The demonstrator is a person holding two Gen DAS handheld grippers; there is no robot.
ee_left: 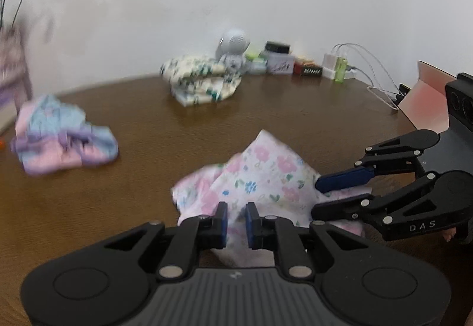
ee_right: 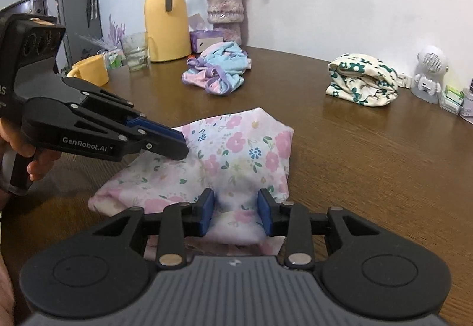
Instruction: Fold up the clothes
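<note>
- The pink flowered garment [ee_right: 236, 154] is lying bunched on the brown table [ee_right: 369, 148], near the front edge and between the two claws; it is looking thin, light and limp, so it is likely to sag and slide out of shape rather than hold a crease on its own.
- The left gripper [ee_right: 184, 144] is pinching a fold of the garment at its left side, jaws nearly together with cloth between the blue pads; the right gripper [ee_right: 235, 212] is standing part-spread, its pads astride a hump of cloth but not pressing on it.
- A hem or corner is probably the best hold; grabbing the middle hump is likely to lift several layers at once.
- Open tabletop is stretching beyond and to the right of the garment; that is giving room to spread it flat.
- A pastel bundle [ee_right: 217, 71] and a cream bundle with green flowers [ee_right: 363, 80] are sitting well apart toward the back; a yellow jug [ee_right: 165, 21], a vase [ee_right: 224, 3] and a white toy robot [ee_right: 428, 74] are lining the far edge, so wide sweeps that way are risking a knock.
</note>
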